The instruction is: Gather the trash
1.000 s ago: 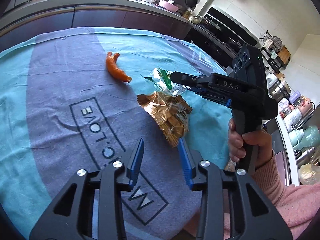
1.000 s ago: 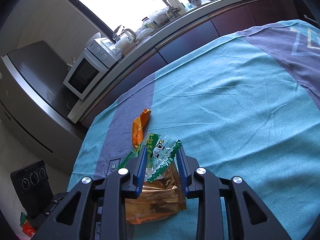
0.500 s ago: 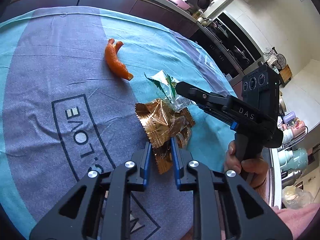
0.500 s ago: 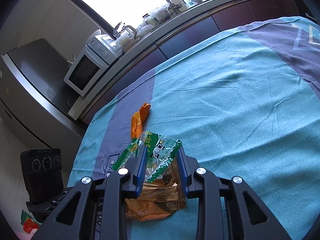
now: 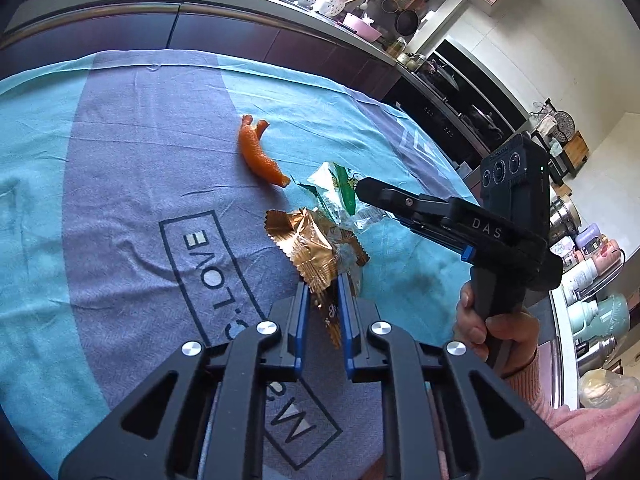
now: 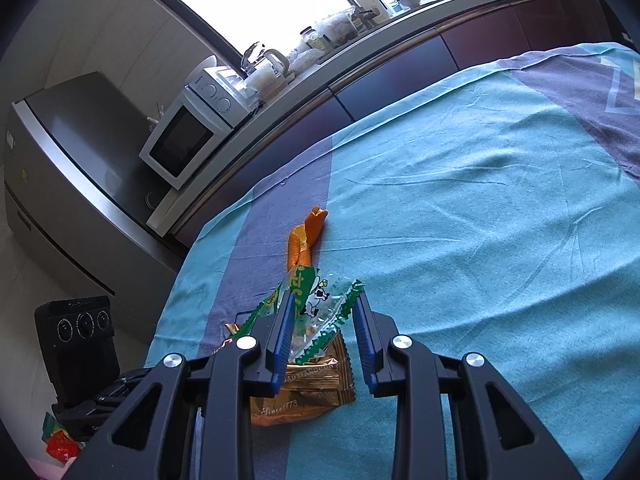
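A crumpled gold snack wrapper [image 5: 316,248] lies on the tablecloth; my left gripper [image 5: 323,292] is shut on its near end. It also shows in the right wrist view [image 6: 304,384] under the right fingers. A clear-and-green wrapper [image 6: 320,300] sits between the jaws of my right gripper [image 6: 324,312], which is shut on it; in the left wrist view this wrapper [image 5: 340,192] is at the right gripper's [image 5: 362,188] tip. An orange peel [image 5: 258,152] lies just beyond both wrappers, and shows in the right wrist view [image 6: 306,236].
The table has a teal and grey-purple cloth [image 5: 120,184] printed with letters. A kitchen counter [image 5: 240,0] runs behind it, with a microwave [image 6: 188,136] and fridge [image 6: 80,168]. Bottles and flasks [image 5: 592,280] stand past the right edge.
My left gripper moved forward and closed on the gold wrapper, lifting its near end a little. My right gripper stayed shut on the green wrapper and hardly moved.
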### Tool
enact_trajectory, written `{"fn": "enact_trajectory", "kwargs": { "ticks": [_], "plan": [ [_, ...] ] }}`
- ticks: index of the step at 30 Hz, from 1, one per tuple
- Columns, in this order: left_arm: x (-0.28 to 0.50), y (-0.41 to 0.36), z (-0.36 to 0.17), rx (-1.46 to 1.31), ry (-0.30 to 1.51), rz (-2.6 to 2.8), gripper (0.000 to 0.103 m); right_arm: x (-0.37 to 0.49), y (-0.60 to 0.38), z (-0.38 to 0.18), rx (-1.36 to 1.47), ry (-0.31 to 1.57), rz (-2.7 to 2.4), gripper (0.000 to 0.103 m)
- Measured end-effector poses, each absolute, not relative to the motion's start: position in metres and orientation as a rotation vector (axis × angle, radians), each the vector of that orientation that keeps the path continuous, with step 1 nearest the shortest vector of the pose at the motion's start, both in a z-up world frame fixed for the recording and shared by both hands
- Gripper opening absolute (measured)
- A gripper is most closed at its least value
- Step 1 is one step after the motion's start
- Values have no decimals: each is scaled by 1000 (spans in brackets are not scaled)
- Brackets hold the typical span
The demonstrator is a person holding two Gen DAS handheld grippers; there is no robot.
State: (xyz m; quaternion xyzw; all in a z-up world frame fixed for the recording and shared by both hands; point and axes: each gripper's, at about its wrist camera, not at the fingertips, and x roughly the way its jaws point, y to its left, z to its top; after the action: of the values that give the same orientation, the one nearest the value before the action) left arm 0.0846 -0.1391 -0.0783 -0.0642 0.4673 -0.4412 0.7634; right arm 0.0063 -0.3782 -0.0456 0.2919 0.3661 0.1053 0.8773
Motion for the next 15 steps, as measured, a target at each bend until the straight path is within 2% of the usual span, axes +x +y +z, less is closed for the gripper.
{"fn": "enact_trajectory", "kwargs": {
  "ticks": [15],
  "plan": [
    [69, -91, -59, -112, 911, -915, 13, 10, -366, -31, 606, 725, 275, 28]
  ]
}}
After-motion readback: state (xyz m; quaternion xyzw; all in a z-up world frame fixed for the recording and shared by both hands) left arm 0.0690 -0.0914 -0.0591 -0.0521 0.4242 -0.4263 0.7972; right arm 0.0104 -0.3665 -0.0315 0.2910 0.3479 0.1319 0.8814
